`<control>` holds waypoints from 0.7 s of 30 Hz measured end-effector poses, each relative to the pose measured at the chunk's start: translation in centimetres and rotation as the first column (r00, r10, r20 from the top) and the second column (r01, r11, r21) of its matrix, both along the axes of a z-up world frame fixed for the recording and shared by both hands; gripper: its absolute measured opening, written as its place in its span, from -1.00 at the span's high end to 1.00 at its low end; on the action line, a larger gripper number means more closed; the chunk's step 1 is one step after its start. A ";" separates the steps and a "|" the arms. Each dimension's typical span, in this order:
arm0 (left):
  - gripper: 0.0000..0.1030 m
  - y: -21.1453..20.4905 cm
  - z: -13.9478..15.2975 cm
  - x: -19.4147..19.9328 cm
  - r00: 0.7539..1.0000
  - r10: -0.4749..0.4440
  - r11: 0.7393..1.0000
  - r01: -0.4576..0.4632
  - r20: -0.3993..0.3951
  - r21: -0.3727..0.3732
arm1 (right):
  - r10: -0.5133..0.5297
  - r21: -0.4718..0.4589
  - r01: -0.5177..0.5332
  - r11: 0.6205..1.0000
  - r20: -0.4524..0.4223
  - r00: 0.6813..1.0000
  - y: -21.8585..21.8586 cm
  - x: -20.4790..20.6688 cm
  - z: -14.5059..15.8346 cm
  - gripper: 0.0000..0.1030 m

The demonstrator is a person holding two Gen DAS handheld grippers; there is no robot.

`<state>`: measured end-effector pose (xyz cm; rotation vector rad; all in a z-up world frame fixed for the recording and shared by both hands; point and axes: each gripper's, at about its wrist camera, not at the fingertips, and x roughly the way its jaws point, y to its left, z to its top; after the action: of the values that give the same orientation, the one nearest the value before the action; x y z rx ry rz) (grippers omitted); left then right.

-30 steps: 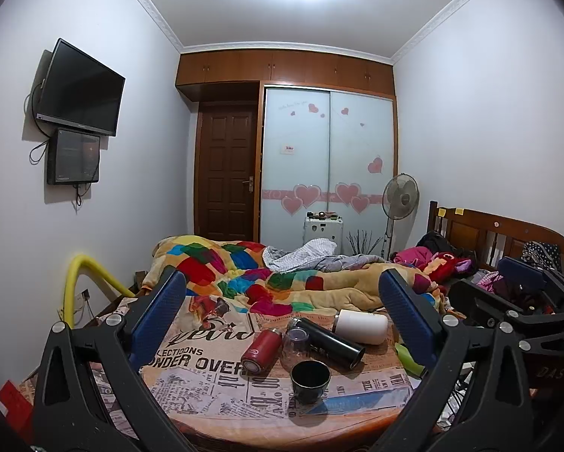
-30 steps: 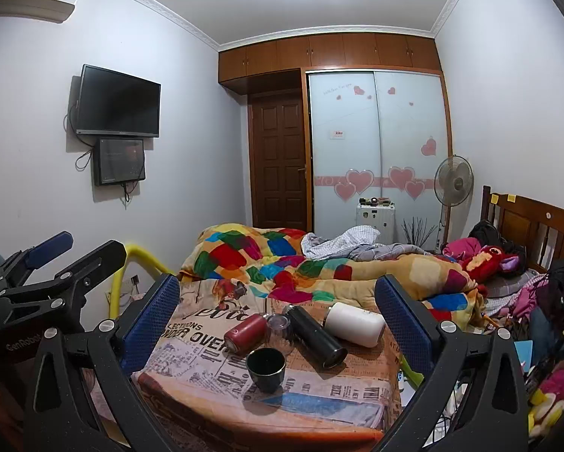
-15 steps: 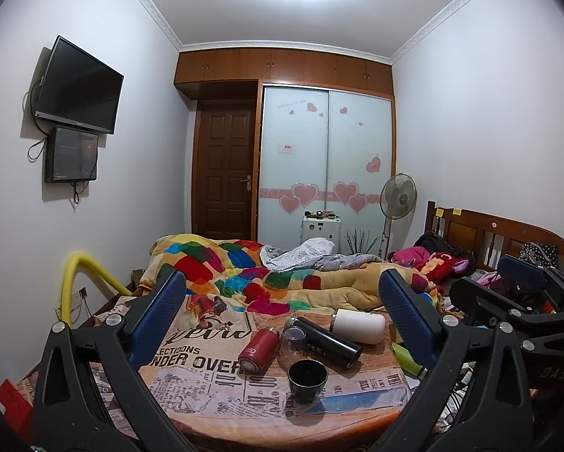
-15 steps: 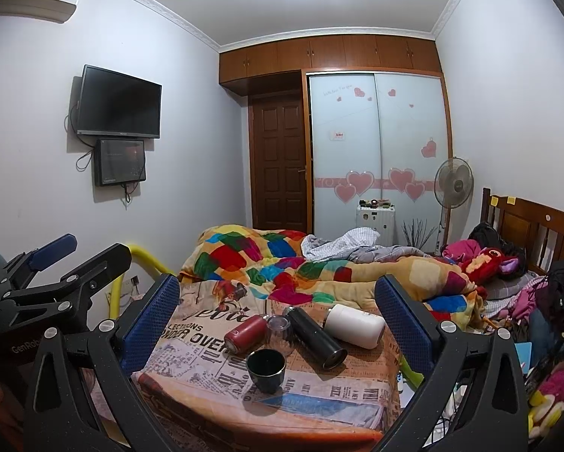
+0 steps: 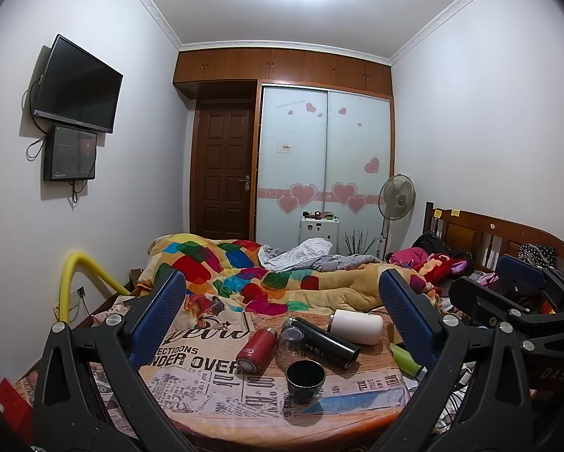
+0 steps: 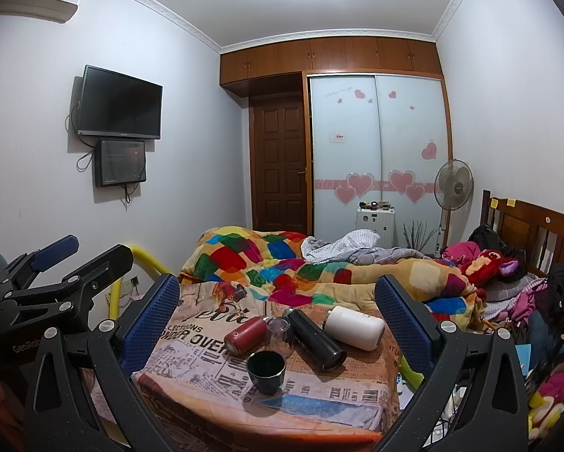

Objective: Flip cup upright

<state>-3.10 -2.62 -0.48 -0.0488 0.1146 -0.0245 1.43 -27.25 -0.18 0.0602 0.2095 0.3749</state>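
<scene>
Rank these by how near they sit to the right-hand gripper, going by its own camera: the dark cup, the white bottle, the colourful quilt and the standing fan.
From the right gripper:
1. Dark cup, upright at the table's front.
2. White bottle, lying on its side behind, to the right.
3. Colourful quilt, on the bed past the table.
4. Standing fan, by the wardrobe at the far wall.

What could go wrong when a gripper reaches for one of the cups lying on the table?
The lying red metal flask, clear glass cup, black cylindrical flask and white cylindrical flask are crowded, so wide-open fingers may knock a neighbour rolling. The upright dark green ceramic cup in front could tip.
</scene>
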 end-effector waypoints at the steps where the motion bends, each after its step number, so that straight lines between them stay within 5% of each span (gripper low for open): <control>1: -1.00 0.0 0.0 0.0 1.000 -0.001 1.000 0.001 0.000 0.000 | 0.000 0.000 0.000 1.000 0.000 1.000 0.0 0.0 0.0 -1.00; 21: -1.00 -0.1 -0.1 0.1 1.000 -0.020 1.000 0.019 -0.011 -0.008 | -0.002 -0.001 0.002 1.000 0.000 1.000 -0.3 0.1 0.6 -1.00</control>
<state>-2.95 -2.71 -0.53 -0.0558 0.1264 -0.0441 1.55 -27.55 0.37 0.0592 0.2101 0.3724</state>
